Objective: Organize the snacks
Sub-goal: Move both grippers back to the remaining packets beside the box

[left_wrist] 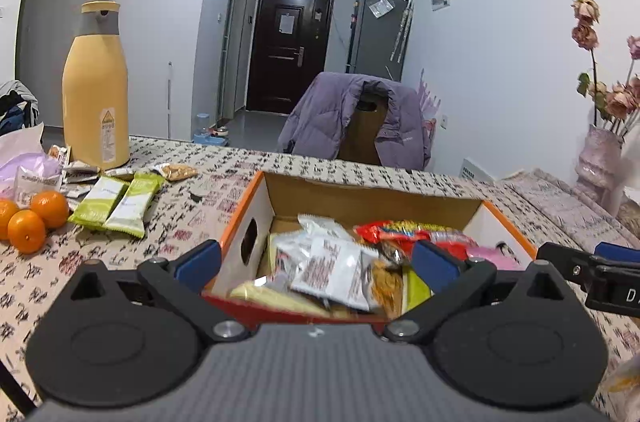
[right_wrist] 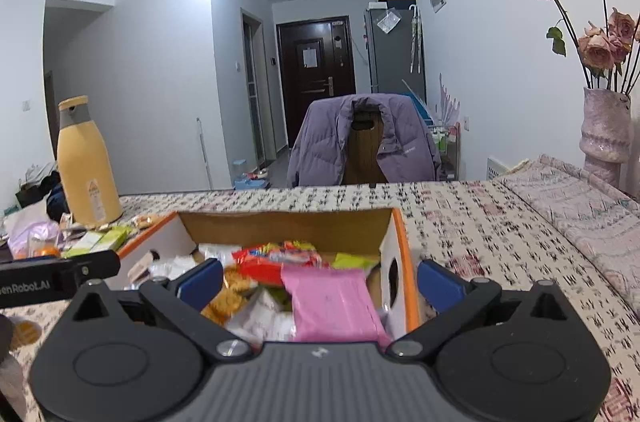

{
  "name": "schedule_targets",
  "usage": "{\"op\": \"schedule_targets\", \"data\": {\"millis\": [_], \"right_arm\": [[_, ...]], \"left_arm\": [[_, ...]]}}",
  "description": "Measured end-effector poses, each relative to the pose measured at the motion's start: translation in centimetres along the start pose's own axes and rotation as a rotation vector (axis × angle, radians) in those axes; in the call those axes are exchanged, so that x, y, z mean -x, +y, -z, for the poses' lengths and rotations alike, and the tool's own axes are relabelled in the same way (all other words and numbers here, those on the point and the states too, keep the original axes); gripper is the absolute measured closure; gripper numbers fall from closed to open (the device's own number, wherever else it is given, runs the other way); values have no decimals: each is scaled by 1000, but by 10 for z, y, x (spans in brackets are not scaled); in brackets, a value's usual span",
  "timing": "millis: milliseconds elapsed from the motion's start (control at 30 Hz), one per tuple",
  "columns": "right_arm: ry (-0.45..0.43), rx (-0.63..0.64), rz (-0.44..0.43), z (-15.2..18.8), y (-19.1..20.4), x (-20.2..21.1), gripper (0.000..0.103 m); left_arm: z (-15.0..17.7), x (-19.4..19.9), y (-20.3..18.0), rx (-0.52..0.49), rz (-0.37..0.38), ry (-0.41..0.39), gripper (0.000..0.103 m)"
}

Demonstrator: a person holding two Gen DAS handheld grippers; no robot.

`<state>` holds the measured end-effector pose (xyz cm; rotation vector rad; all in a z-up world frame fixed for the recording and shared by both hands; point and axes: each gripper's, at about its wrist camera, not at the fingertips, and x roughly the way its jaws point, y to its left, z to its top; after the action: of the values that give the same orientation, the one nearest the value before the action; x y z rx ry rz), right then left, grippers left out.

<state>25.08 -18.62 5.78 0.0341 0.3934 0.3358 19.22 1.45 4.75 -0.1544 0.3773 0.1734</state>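
Observation:
An orange-rimmed cardboard box (left_wrist: pixel 248 198) stands on the patterned tablecloth, filled with mixed snack packets: white ones (left_wrist: pixel 332 262), a red one (left_wrist: pixel 400 232) and a pink one (right_wrist: pixel 332 302). My left gripper (left_wrist: pixel 316 261) is open and empty; it straddles the box's left wall, with one finger outside and one over the snacks. My right gripper (right_wrist: pixel 320 283) is open too and straddles the right wall (right_wrist: pixel 400 242), the pink packet lying between its fingers. Two green packets (left_wrist: pixel 114 206) and smaller snacks (left_wrist: pixel 176 172) lie on the table left of the box.
A yellow thermos (left_wrist: pixel 96 94) stands at the back left, with three oranges (left_wrist: pixel 36 218) and a lilac bag (left_wrist: pixel 28 168) near it. A chair with a purple jacket (left_wrist: pixel 356 118) is behind the table. A vase of dried roses (right_wrist: pixel 606 138) stands at the right.

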Motion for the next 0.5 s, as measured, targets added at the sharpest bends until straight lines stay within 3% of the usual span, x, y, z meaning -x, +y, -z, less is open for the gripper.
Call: {"op": "schedule_targets", "data": {"millis": [500], "right_arm": [[116, 38, 15, 50, -9, 33, 0]], "left_arm": [[52, 23, 15, -19, 0, 113, 0]]}}
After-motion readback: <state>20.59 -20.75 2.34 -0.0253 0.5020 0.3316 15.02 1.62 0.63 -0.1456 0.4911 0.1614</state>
